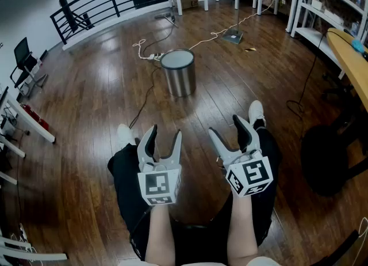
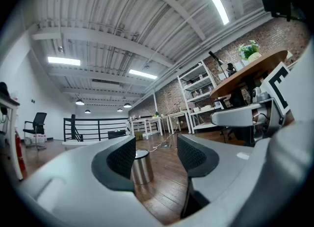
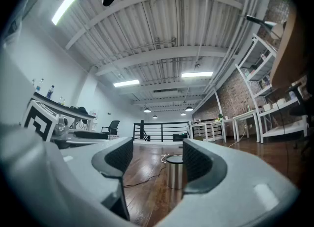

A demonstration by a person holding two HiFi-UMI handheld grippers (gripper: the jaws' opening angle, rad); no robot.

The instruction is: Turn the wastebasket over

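Observation:
A steel wastebasket [image 1: 179, 73] stands on the wooden floor some way ahead of me, with a flat closed end facing up. It also shows far off past the jaws as the wastebasket [image 2: 142, 167] in the left gripper view and as the wastebasket [image 3: 175, 171] in the right gripper view. My left gripper [image 1: 163, 135] is held level over my left leg, open, with nothing between its jaws. My right gripper [image 1: 229, 128] hovers over my right leg, open and empty as well. Both are well short of the wastebasket.
White and black cables [image 1: 150, 56] trail over the floor behind and left of the wastebasket. A black railing [image 1: 103, 3] runs along the far left. White shelving [image 1: 322, 0] and a wooden desk [image 1: 351, 57] line the right side, with a dark chair [image 1: 325, 158] below.

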